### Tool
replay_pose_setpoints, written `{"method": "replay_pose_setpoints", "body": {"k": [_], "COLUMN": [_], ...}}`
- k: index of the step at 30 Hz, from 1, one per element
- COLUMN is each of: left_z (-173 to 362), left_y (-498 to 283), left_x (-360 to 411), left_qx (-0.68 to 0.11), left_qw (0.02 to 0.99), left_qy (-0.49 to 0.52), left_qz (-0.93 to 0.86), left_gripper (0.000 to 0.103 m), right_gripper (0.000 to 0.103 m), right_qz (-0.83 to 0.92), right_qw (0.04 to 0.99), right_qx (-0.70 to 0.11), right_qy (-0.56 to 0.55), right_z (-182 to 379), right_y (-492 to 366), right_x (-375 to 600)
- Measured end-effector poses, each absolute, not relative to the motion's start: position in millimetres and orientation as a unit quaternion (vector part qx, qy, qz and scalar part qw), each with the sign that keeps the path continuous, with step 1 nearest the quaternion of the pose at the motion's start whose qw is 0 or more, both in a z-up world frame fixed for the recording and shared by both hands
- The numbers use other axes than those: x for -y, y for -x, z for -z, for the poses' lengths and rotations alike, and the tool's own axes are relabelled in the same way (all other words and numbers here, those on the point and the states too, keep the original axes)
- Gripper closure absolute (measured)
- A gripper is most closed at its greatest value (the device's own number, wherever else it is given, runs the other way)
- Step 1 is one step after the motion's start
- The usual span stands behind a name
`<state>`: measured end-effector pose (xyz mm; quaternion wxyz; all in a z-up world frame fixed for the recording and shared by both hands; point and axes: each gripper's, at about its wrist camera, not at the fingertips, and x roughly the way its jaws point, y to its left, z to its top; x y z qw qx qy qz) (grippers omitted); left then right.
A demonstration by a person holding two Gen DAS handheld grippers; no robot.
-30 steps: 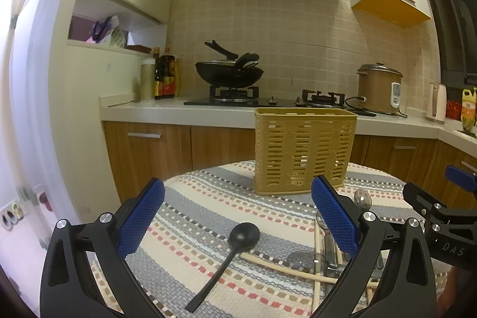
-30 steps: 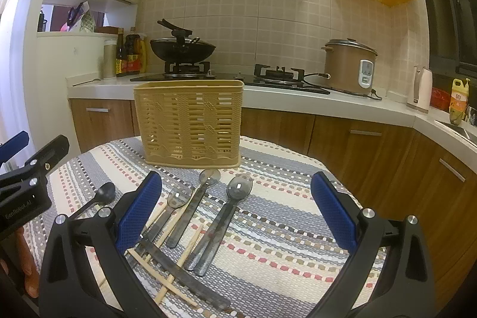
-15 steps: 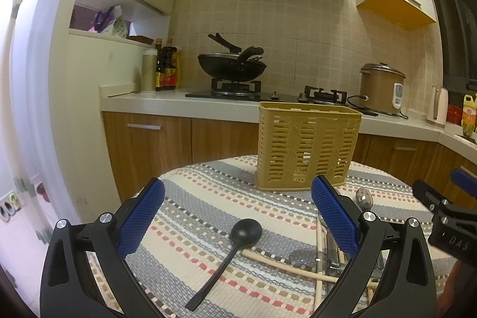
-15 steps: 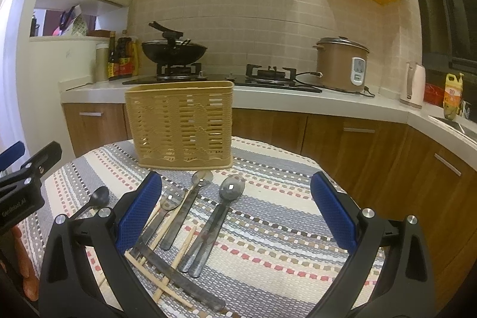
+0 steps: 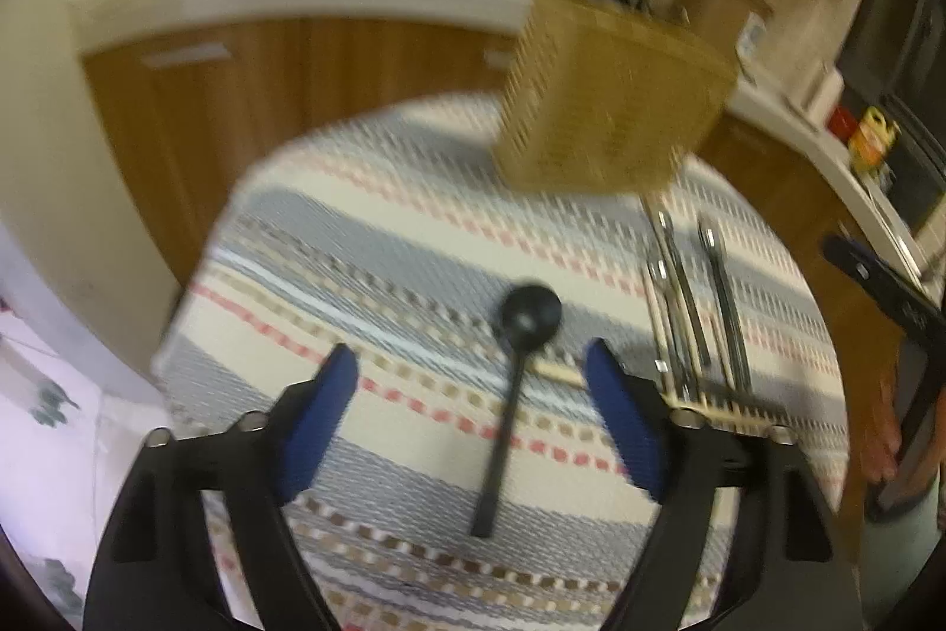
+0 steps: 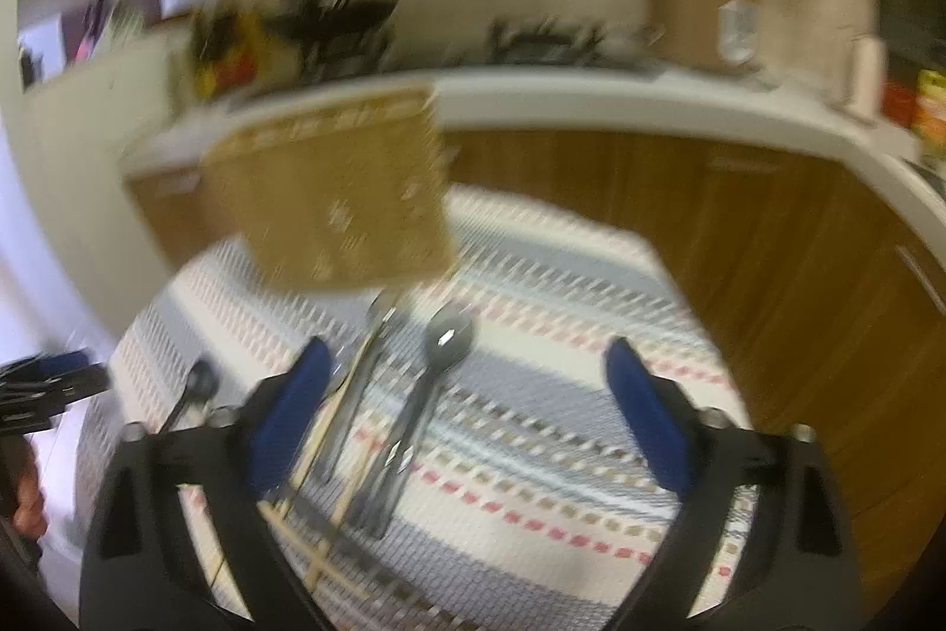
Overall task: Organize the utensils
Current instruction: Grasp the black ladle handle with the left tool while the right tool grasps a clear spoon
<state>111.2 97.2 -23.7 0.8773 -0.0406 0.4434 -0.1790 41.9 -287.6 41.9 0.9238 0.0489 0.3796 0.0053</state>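
Both views blurred. My left gripper [image 5: 470, 397] and right gripper [image 6: 464, 400], jaws just narrowing, hold nothing. Black spoon [image 5: 514, 371] lies on table [image 5: 366, 240]; metal utensils [image 6: 408, 412] before basket [image 6: 337, 199].

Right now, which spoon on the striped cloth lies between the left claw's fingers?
The black spoon: it lies alone, untouched, framed by the open left claw. The metal spoons lie bunched with the chopsticks, off to the side.

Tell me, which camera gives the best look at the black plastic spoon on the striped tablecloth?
The left wrist view. There the black plastic spoon lies whole, bowl to handle tip, in the middle of the picture between the open left tongs. In the right wrist view the spoon is small, blurred and partly hidden at the left.
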Motion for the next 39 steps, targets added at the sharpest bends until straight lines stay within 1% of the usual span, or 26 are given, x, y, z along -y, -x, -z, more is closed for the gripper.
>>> {"method": "replay_pose_setpoints", "body": {"k": [1,2,3,4,5,6,7,9,11,15,17,20,21,26,30,37,39], "left_z": [29.3,34.5,37.9,43.2,48.0,52.2,54.0,58.5,64.1,65.3,64.6,64.8,65.2,65.3,63.3,63.2,62.9], "left_y": [-118.5,-123.9,-129.8,-135.4,-138.1,-143.0,-146.3,-154.6,-159.9,-165.6,-167.2,-168.6,-169.2,-173.1,-172.3,-168.4,-168.2], "left_x": [-91.6,-85.1,-80.9,-72.6,-66.8,-60.7,-58.3,-53.6,-47.7,-42.2,-38.7,-33.9,-32.7,-34.0,-47.4,-50.0,-50.7], "left_qx": [-0.462,-0.473,-0.482,-0.495,-0.501,-0.513,-0.522,-0.539,-0.549,-0.55,-0.548,-0.54,-0.538,-0.545,-0.55,-0.545,-0.545], "left_qw": [0.865,0.858,0.852,0.845,0.841,0.832,0.826,0.815,0.81,0.81,0.813,0.819,0.822,0.818,0.812,0.814,0.814], "left_qy": [0.041,0.036,0.028,0.011,0.003,-0.002,-0.004,-0.014,-0.029,-0.042,-0.048,-0.057,-0.061,-0.045,-0.024,-0.026,-0.026], "left_qz": [0.191,0.198,0.201,0.203,0.205,0.21,0.213,0.212,0.205,0.199,0.194,0.183,0.177,0.18,0.195,0.2,0.202], "left_gripper": [0.035,0.036,0.037,0.044,0.046,0.048,0.051,0.058,0.062,0.063,0.063,0.071,0.075,0.076,0.076,0.076,0.076], "right_gripper": [0.037,0.045,0.047,0.053,0.058,0.06,0.066,0.068,0.073,0.074,0.079,0.079,0.079,0.079,0.079,0.079,0.086], "right_qz": [-0.015,-0.029,-0.034,-0.037,-0.04,-0.041,-0.042,-0.049,-0.056,-0.056,-0.061,-0.079,-0.088,-0.114,-0.103,-0.088,-0.087], "right_qw": [0.915,0.904,0.893,0.881,0.872,0.86,0.852,0.834,0.816,0.803,0.801,0.8,0.797,0.774,0.778,0.778,0.778], "right_qx": [-0.399,-0.422,-0.441,-0.462,-0.476,-0.494,-0.506,-0.528,-0.552,-0.571,-0.573,-0.576,-0.581,-0.609,-0.611,-0.617,-0.618], "right_qy": [-0.055,-0.07,-0.083,-0.098,-0.11,-0.123,-0.131,-0.149,-0.159,-0.163,-0.161,-0.148,-0.142,-0.133,-0.103,-0.072,-0.072], "right_z": [-39.7,-36.4,-32.7,-28.2,-24.1,-19.5,-16.9,-10.2,1.1,11.9,12.6,8.8,8.6,19.7,22.2,28.7,37.2], "right_y": [-48.2,-56.6,-63.9,-72.1,-77.1,-85.6,-91.0,-101.4,-110.0,-121.6,-125.5,-127.7,-128.5,-131.6,-134.7,-143.9,-148.7], "right_x": [286.8,288.4,291.4,295.9,298.7,304.0,306.8,312.0,313.5,307.5,300.2,280.9,271.0,232.7,213.7,186.8,173.0]}}
